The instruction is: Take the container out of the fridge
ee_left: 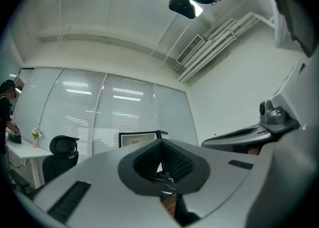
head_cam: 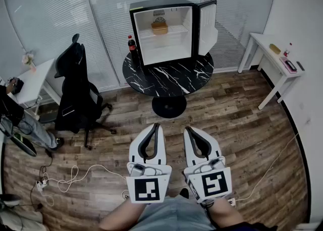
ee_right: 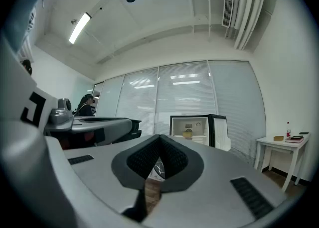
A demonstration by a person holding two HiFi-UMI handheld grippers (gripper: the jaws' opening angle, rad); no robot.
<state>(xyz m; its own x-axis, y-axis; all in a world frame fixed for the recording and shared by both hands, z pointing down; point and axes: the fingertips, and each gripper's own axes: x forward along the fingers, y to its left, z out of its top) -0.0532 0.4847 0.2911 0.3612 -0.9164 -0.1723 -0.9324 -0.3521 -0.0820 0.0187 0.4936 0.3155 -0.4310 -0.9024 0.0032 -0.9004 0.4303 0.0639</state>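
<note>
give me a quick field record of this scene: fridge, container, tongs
fridge: mini fridge on round black table
door: fridge door open, swung right
target: container on the upper shelf inside
beside fridge: dark bottle on the table, at its left
left: left tongs shut, empty, far from fridge
right: right tongs shut, empty, far from fridge

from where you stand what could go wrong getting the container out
The left gripper and right gripper are both shut; one must open before reaching the container on the fridge shelf. The bottle stands close beside the fridge; a wide reach could tip it. The cable on the floor might snag a foot.
</note>
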